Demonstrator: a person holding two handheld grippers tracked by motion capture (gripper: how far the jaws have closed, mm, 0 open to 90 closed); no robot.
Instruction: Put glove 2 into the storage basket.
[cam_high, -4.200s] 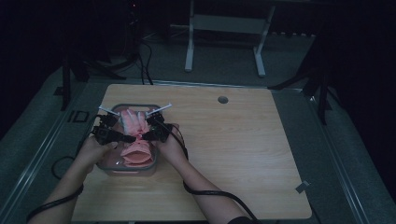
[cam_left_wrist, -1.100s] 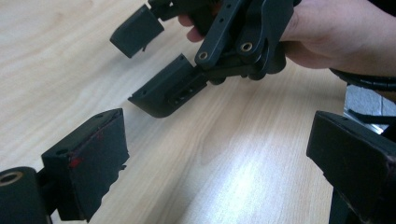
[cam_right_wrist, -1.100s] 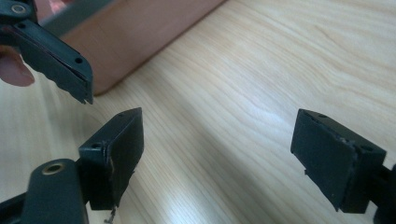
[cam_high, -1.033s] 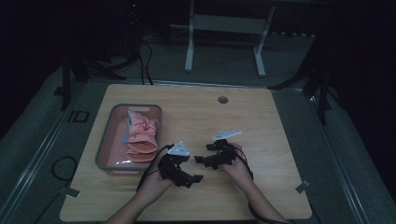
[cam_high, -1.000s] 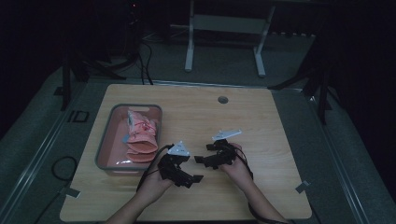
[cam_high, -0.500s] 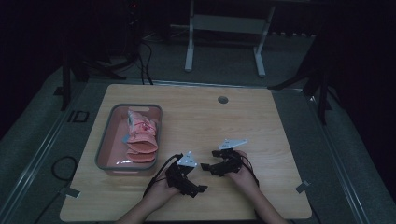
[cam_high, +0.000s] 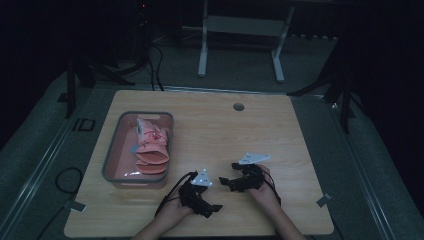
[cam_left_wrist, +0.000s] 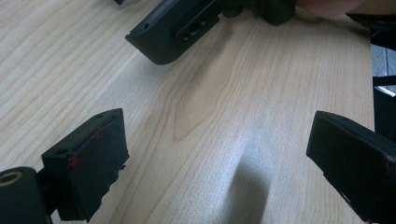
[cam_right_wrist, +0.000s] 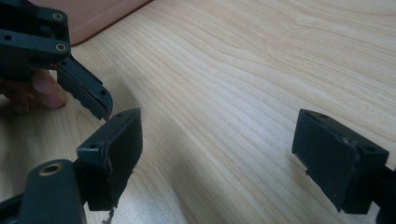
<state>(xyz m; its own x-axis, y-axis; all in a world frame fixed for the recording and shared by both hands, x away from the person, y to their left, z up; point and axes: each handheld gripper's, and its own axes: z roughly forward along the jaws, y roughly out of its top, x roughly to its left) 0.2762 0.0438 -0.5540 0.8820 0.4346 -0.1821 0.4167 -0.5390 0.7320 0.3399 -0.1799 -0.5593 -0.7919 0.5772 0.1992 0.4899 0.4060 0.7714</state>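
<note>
Both grippers are sitting low over the near part of the wooden table (cam_high: 280, 135), close together and well apart from the grey bin (cam_high: 111, 165) at the table's left. The left gripper (cam_high: 216, 206) is lying near the front edge, pointing toward the person's right, and in the left gripper view its two black jaws are standing wide apart with nothing but bare wood grain between them; the tip of the other gripper is showing at the top of that view, just ahead. The right gripper (cam_high: 223, 181) is lying a little farther from the front edge, pointing toward the person's left, and its jaws too are gaping wide over bare wood in the right gripper view (one ridged jaw of the left gripper, with a fingertip behind it, is poking in at the upper left there). Neither gripper is holding or touching anything but the table's surface region below it. The pink folded cloth (cam_high: 151, 150) is lying inside the bin, piled toward its right wall, with a lighter patterned piece at the far end. A small round grommet (cam_high: 238, 106) is sitting in the table's far edge, well apart from both hands.
</note>
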